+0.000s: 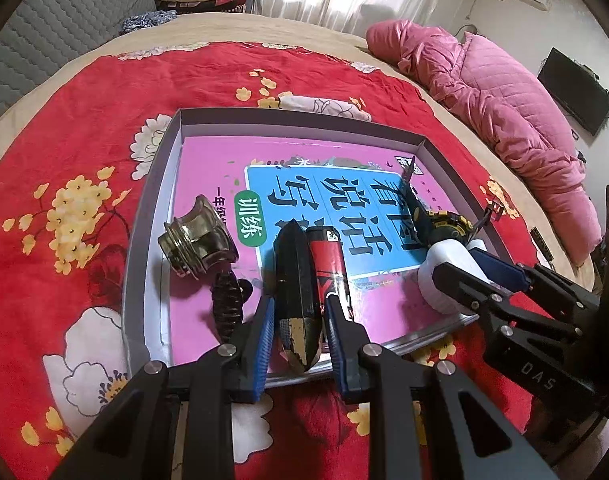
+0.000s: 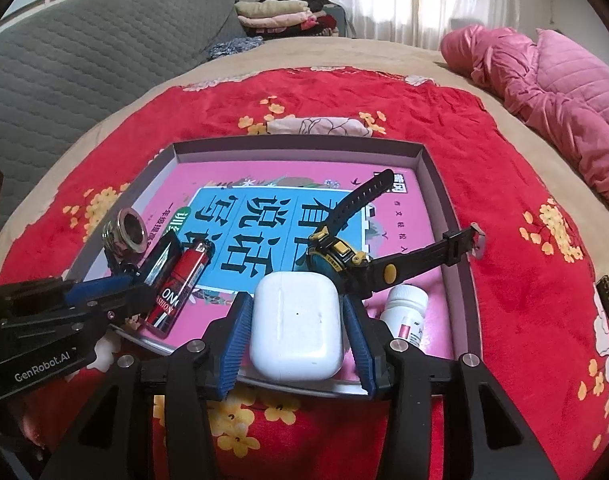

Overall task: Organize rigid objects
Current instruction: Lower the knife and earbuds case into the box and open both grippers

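Left gripper (image 1: 298, 332) clenched on black case (image 1: 296, 296) – lowering it into tray (image 2: 440, 184); right gripper (image 2: 294, 332) released, white earbud case (image 2: 296, 320) sits loose between pads – already placed.

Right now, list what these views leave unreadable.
Pill bottle label: right wrist view, too small, partly behind a finger of the right gripper.
Black ribbed item: left wrist view, near end behind the left gripper; identity unclear.
Book title: both views, partly covered by objects.
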`<state>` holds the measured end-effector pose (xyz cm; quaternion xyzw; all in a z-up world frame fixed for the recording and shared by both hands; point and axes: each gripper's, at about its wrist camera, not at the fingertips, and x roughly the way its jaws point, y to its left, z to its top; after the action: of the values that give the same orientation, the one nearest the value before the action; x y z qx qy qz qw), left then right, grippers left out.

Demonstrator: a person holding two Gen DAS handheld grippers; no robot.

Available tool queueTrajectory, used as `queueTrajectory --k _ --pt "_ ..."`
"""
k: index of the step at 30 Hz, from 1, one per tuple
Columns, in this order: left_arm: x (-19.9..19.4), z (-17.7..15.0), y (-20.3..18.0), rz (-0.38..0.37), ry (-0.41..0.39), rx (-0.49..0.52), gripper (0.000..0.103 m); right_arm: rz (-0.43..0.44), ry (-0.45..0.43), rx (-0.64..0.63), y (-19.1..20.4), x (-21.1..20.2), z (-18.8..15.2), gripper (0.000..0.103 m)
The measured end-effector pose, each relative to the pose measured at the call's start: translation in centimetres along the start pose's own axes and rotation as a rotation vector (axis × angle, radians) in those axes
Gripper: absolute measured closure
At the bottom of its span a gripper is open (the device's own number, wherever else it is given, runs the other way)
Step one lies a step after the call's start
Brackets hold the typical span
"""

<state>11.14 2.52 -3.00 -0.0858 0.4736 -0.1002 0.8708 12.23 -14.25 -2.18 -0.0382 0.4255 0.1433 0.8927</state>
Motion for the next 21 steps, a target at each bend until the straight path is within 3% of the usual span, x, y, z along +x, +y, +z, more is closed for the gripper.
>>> queueTrajectory --k 12,16,21 --pt "-1.5 -0.5 -0.7 -0.010 -0.039 0.018 0.077 0.001 -0.011 0.009 -0.1 -0.9 -0.6 0.047" --pt "-1.8 -0.7 -1.1 0.008 -0.042 0.023 0.052 -0.001 -0.015 0.001 0.1 -1.5 -0.9 0.046" --pt "-2.4 -1.0 -1.2 0.052 -0.054 0.032 0.049 0.000 -0.033 0.006 0.2 -2.5 -1.2 0.045"
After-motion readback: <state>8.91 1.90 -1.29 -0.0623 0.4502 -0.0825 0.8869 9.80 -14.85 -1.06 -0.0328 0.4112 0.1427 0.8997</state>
